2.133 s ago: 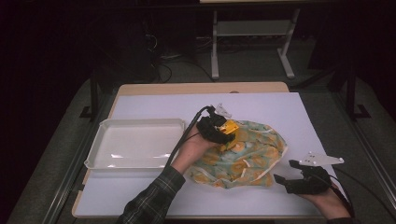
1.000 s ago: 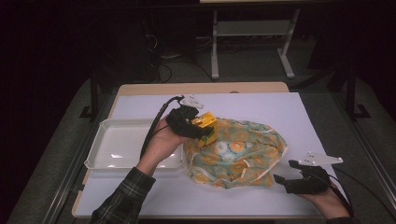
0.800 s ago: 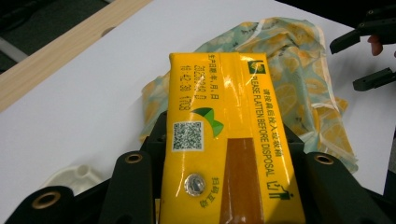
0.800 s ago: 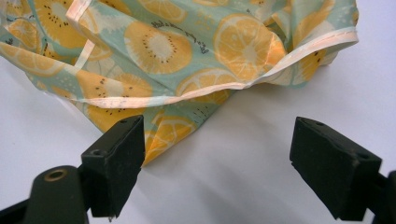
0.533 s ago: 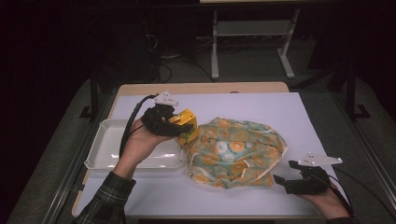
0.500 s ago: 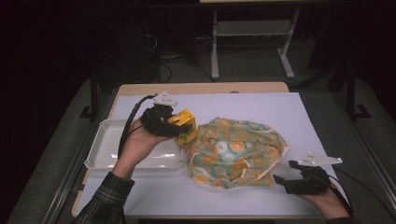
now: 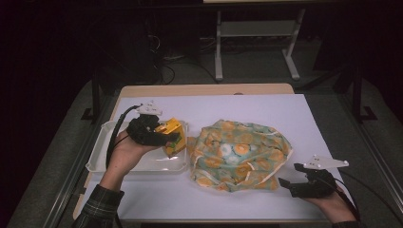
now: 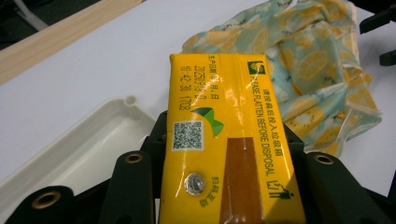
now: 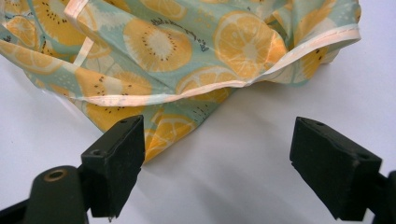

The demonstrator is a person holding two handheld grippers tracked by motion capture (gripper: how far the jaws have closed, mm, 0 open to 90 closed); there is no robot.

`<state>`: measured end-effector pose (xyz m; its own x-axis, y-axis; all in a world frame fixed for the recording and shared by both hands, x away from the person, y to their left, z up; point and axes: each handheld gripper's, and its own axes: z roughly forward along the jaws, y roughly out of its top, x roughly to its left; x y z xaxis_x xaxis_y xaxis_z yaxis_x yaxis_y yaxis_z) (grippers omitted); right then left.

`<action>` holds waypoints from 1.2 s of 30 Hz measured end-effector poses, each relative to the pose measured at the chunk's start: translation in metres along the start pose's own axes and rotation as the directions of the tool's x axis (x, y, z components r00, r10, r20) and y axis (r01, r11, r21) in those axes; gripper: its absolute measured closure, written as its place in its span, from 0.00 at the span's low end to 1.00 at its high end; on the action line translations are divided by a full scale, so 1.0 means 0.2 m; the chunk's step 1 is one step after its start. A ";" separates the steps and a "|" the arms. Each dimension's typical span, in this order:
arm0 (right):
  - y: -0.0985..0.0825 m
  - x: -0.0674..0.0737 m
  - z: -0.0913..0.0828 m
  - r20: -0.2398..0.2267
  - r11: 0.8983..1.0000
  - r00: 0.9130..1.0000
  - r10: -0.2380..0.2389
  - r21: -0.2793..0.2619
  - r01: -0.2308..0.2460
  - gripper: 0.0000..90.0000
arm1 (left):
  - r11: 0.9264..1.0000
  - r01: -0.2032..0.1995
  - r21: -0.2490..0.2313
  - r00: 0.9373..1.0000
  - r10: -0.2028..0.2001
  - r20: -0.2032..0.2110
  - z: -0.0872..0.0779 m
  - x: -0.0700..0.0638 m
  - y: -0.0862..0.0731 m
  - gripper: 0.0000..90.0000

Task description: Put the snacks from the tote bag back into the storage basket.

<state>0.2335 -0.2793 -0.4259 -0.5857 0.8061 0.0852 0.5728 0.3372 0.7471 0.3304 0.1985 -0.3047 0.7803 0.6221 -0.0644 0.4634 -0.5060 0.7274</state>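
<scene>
A yellow drink carton (image 7: 172, 136) (image 8: 229, 149) is clamped between the jaws of my left gripper (image 7: 164, 137) (image 8: 224, 186), above the right end of a white tray (image 7: 102, 156) (image 8: 84, 154). To its right, a crumpled fruit-print bag (image 7: 240, 154) (image 8: 308, 60) (image 9: 163, 51) lies on the white table cover. Near the table's front right corner my right gripper (image 7: 290, 183) (image 9: 217, 158) stands open just short of the bag's near edge, nothing between its jaws.
The table's wooden far edge (image 7: 204, 89) shows beyond the white cover (image 7: 266, 109). A metal stand (image 7: 256, 42) and cables lie on the dark floor behind the table.
My left gripper has carried the yellow carton leftward, off the bag and over the tray's right end. The right gripper has stayed put.
</scene>
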 end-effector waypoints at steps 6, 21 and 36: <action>0.00 0.00 0.00 0.001 1.000 1.000 -0.003 -0.002 0.003 0.19 | 1.000 -0.013 0.003 1.000 0.013 -0.002 -0.02 0.04 -0.07 0.60; 0.00 0.00 0.00 0.003 1.000 1.000 -0.002 0.001 0.002 0.19 | 0.999 -0.024 0.032 1.000 0.025 -0.011 0.03 0.15 -0.24 0.60; 0.00 0.00 0.00 0.003 1.000 1.000 -0.008 0.004 0.008 0.19 | 0.999 -0.002 0.033 1.000 0.003 -0.019 0.08 0.19 -0.32 0.60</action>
<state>0.2336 -0.2799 -0.4263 -0.5886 0.8047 0.0776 0.5703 0.3452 0.7454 0.3362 0.2448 -0.3640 0.7734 0.6321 -0.0491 0.4755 -0.5271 0.7043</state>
